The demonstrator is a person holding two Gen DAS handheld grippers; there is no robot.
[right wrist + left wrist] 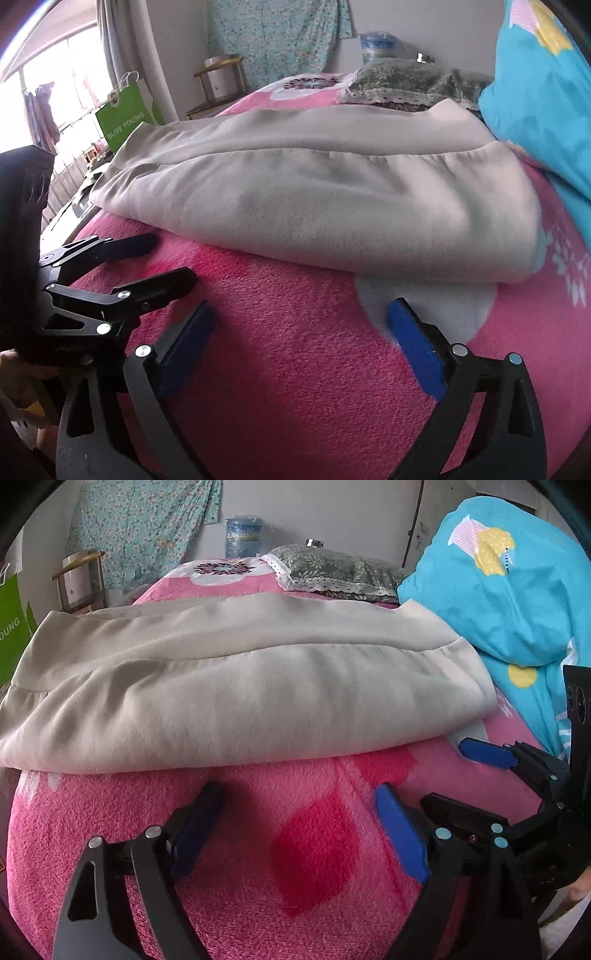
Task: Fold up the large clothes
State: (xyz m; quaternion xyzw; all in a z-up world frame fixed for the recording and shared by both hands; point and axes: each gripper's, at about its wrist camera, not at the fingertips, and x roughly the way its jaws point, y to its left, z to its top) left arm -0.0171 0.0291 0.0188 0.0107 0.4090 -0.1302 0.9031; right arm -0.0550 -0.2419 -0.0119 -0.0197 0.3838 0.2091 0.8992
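One folded beige garment (236, 686) lies across the middle of the frame on one pink blanket (295, 849). Two claws show, the left claw (299, 819) at the bottom and the right claw (436, 771) at lower right. One lace-edged pillow (332, 572), one blue quilt (498, 602), one water jug (243, 539), one green bag (125, 114).

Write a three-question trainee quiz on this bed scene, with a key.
1. True or false: the left tongs are clamped on the folded beige fabric garment.
2. What lies under the garment: A) fluffy pink blanket, B) wooden floor, C) metal tray?
3. Fill in: the bright ____ patterned bedding is piled at the garment's right end.

Key: 1 false, both the left tongs and the right tongs are open over the blanket, holding nothing; 2 A; 3 blue.
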